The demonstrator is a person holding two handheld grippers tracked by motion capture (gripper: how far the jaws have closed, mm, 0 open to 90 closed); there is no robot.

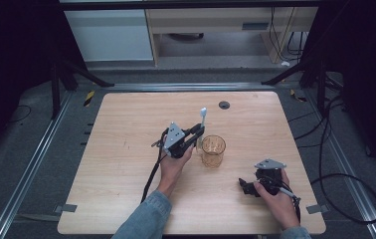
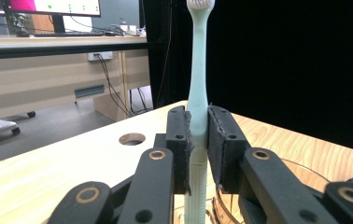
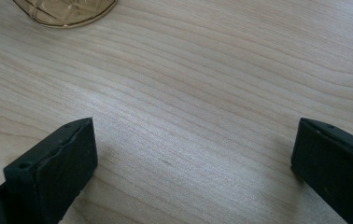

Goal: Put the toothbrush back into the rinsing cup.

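wooden table (image 1: 126, 164), round grommet hole (image 1: 224, 105), monitor (image 2: 53, 6), floor cables (image 1: 335, 164)

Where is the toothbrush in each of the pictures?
High view: the toothbrush stands upright mid-table, clamped in the left gripper, just left of the amber glass cup.
Left gripper view: it rises up the middle, squeezed between the two black fingers, head at the top edge.
Right gripper view: not in it; open fingers over bare table.
Shared landmark: the amber glass cup, at the top left edge of the right gripper view.
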